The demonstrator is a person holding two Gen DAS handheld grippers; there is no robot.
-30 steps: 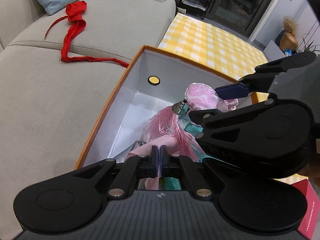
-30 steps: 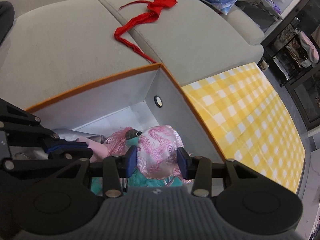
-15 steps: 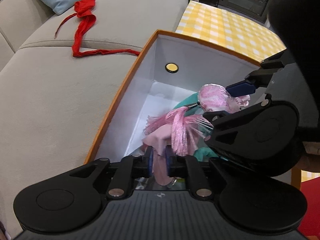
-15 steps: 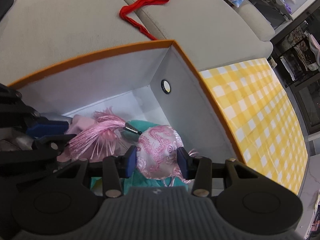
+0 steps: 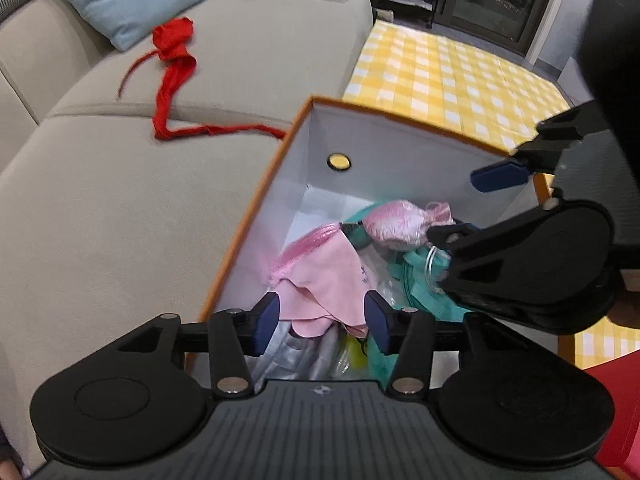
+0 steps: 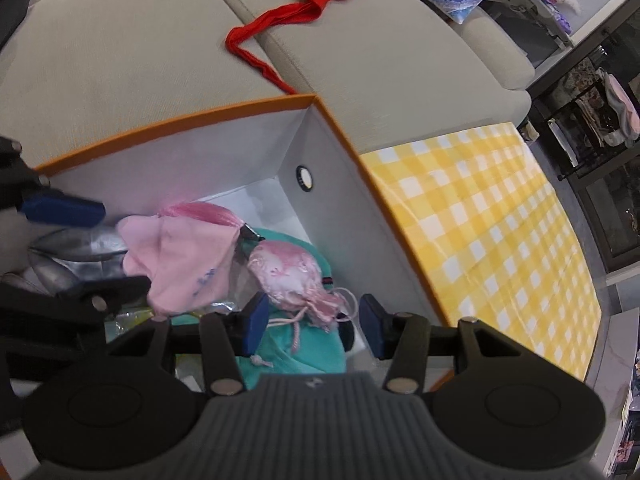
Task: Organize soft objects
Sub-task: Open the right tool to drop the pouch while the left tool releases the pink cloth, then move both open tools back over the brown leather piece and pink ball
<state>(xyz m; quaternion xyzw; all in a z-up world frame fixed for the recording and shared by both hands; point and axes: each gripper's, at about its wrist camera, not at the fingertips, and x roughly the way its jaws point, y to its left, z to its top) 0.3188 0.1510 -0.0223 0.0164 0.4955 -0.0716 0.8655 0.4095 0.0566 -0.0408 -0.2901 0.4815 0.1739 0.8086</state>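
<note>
Hovering over the orange-rimmed box point(image 5: 256, 216), we are holding both grippers spread wide with nothing between the pads. Our left gripper point(image 5: 323, 322) is hanging just above the near end of the box, and the pink cloth point(image 5: 324, 276) is lying directly below and ahead of its fingers, apart from both pads. Our right gripper point(image 6: 312, 330) is sitting over the right side of the box, its jaws released; the pink brocade pouch point(image 6: 288, 272) is lying just ahead of its left finger, with the pouch's drawstring cords trailing down between the fingers, not pinched. A pink tassel point(image 6: 200, 213) is fanning out from the pouch's far end across the pink cloth toward the box's left wall. Under the pouch a teal fabric point(image 6: 304, 344) is showing, and silvery packaging point(image 6: 76, 246) is lying at the near left corner of the box.

We are seeing the box resting on a beige sofa point(image 5: 100, 208), against its seat edge. A red scarf point(image 5: 174, 64) is lying well apart from the box on the sofa cushion, its tail running toward the box's far left corner. A yellow checked cloth point(image 6: 488, 232) is spreading beyond the box's right wall.
</note>
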